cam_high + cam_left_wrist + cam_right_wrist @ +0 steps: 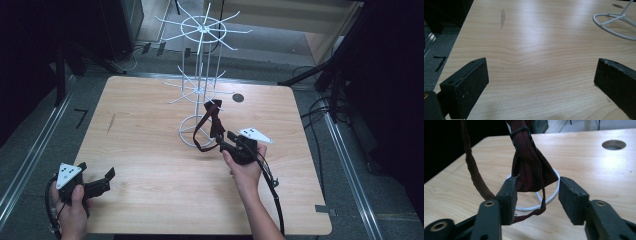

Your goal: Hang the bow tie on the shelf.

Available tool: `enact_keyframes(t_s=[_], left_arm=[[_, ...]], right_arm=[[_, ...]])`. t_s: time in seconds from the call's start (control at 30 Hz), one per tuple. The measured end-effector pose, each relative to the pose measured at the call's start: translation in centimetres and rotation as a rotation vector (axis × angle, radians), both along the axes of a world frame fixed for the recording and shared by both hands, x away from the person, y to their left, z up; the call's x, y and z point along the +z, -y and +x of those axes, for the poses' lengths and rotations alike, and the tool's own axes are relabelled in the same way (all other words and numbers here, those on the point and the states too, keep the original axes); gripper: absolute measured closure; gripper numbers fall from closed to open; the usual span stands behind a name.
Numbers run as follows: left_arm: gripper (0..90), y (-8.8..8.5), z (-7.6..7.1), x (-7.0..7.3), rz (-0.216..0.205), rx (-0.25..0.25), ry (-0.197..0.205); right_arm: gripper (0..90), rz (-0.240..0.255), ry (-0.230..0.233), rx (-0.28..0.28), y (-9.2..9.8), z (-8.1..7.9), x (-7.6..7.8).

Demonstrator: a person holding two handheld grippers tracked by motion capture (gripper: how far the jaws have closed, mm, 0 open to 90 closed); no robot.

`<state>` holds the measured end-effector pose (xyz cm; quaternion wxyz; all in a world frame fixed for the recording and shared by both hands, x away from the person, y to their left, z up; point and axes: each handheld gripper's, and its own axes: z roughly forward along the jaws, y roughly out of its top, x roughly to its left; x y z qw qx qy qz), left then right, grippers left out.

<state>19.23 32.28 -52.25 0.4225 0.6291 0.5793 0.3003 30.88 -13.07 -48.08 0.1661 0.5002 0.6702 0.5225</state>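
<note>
Black, matte jaw blocks of the right gripper (537, 197) rise closest in the right gripper view, standing partly apart with the lower end of a dark maroon bow tie (530, 167) hanging between them; the cloth brushes the left-hand pad, while a clear gap separates it from the other, so nothing is clamped. Its fabric looks soft and folded, pinched at a narrow band near the top, and its thin strap (474, 167) droops in a long loop beside it. From the high view, the bow tie (215, 116) hangs from a lower prong of a white wire display rack (201, 75), a slim upright post with two tiers of radiating spokes and a round ring base (549, 195) resting on the table. That wooden table (150, 150) is pale, smooth, straight-grained laminate with rounded corners and a round cable hole (238, 97) beyond the rack. Near the front left edge, well apart from the rack, the left gripper (102, 180) is held low in a hand (70, 210), its jaws spread wide over bare wood, gripping nothing.
</note>
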Motion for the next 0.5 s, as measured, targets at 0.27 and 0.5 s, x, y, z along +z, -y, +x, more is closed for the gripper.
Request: enact_keyframes(t_s=[0.27, 0.5], left_arm=[[0.1, 0.0, 0.0, 0.0, 0.001, 0.0, 0.0], [0.1, 0.0, 0.0, 0.0, 0.002, 0.001, 0.002]], right_arm=[[39.6, 0.005, 0.064, 0.028, 1.1, -1.3, 1.2], [35.8, -0.001, 0.081, 0.023, 2.5, -2.1, 1.1]])
